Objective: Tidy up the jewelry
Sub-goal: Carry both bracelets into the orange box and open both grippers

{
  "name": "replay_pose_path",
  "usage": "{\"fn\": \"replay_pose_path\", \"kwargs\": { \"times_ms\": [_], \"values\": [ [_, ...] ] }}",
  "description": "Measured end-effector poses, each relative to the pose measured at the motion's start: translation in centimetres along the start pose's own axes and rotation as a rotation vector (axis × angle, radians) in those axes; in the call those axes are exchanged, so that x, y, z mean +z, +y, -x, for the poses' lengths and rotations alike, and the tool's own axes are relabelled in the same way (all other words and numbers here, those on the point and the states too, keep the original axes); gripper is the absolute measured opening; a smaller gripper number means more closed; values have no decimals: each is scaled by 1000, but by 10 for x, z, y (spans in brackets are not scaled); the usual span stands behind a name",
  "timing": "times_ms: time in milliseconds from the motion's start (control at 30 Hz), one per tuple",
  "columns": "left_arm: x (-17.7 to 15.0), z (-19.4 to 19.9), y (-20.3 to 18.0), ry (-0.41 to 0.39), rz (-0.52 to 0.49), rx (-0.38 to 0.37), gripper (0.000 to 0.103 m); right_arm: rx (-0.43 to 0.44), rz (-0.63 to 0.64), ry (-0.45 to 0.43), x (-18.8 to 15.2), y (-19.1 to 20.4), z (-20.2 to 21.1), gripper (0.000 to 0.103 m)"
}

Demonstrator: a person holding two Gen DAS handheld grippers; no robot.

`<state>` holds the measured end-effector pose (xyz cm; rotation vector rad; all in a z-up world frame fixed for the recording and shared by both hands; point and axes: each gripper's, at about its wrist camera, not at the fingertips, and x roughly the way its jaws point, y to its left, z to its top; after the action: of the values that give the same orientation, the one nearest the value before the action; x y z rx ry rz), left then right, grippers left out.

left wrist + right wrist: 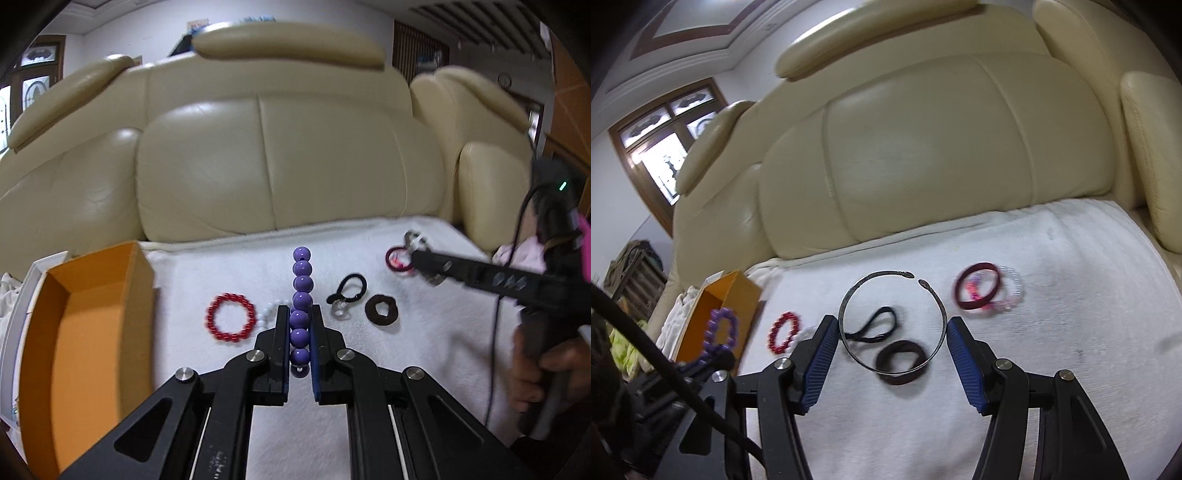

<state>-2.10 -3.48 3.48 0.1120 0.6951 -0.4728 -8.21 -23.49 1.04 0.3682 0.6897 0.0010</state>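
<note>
Cream leather sofa point(295, 147) fills the background, and a white towel point(406, 350) spread over its seat serves as the working surface.

Starting at the left claw point(299, 309): it is clamped shut on the purple bead bracelet point(302, 284). The bracelet stands edge-on between the pads, so from this camera it reads as a single column of beads running toward 12 o'clock. It looks to be held clear of the towel.

The relation I care about is the orange box point(92, 332). From the left claw it lies at about 9 o'clock, close by, open side up, with its long axis running away from me toward 12. I judge it to be the place for the jewelry, so the next move would be a short sideways carry over the near wall, then a release.

The right claw point(892, 322) stands wide, but not empty: the metal bangle point(879, 275) spans pad to pad, its gap at 12 to 1 o'clock. It sits sharp in front of the blurred pieces on the towel, so I take it as gripped. From there the box lies out at 9 to 10 o'clock, beyond the left claw, so the left hand is plainly the nearer one and should go first.

Left on the towel: a red bead bracelet point(231, 317) at 10 o'clock, just beside the left claw, and a black hair tie point(349, 288) at 1 o'clock.
</note>
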Motion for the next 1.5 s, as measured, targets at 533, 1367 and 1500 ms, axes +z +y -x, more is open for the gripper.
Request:
{"fn": "replay_pose_path", "kwargs": {
  "times_ms": [533,1367,1500],
  "values": [
    [-36,93,144,-75,257,183,9,201,304,105,-18,173,-26,64],
    [-92,59,223,201,564,409,51,204,427,540,-42,363,-217,67],
    [-80,68,203,125,500,462,57,241,383,406,-19,331,-169,67]
  ]
}}
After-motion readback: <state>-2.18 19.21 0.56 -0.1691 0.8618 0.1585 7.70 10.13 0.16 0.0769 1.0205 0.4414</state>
